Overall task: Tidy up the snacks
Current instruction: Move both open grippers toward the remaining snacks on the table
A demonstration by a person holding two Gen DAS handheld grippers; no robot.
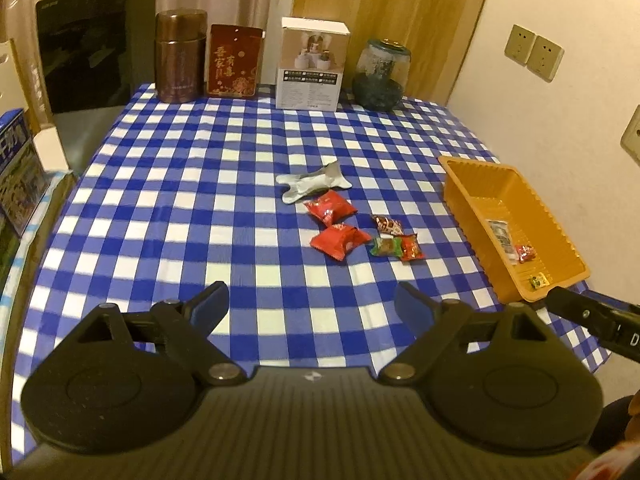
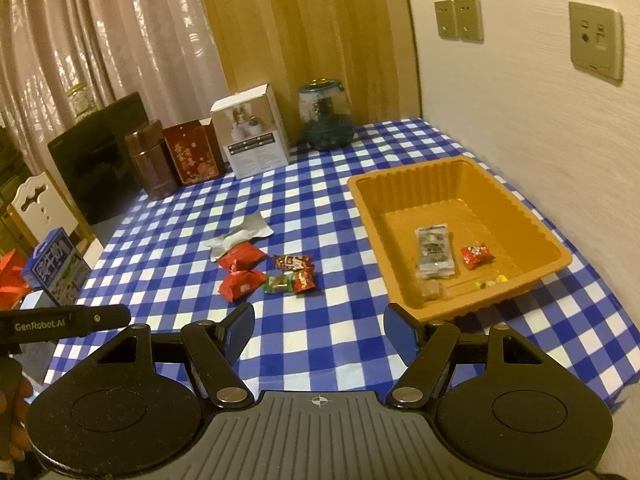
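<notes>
Six snacks [image 2: 276, 270] on the cloth — both tools, left [image 1: 312, 308] and right [image 2: 319, 322], spread, empty.

The left gripper [image 2: 64, 322], seen from the right wrist, carries "GenRobot.AI" in pale letters along its black side. The red tin [image 1: 233, 62] at the counter's far edge bears gold Chinese characters, 吾家有喜. The blue box [image 2: 60, 268] beyond the counter's left edge has large white Chinese characters, too blurred to read.
</notes>
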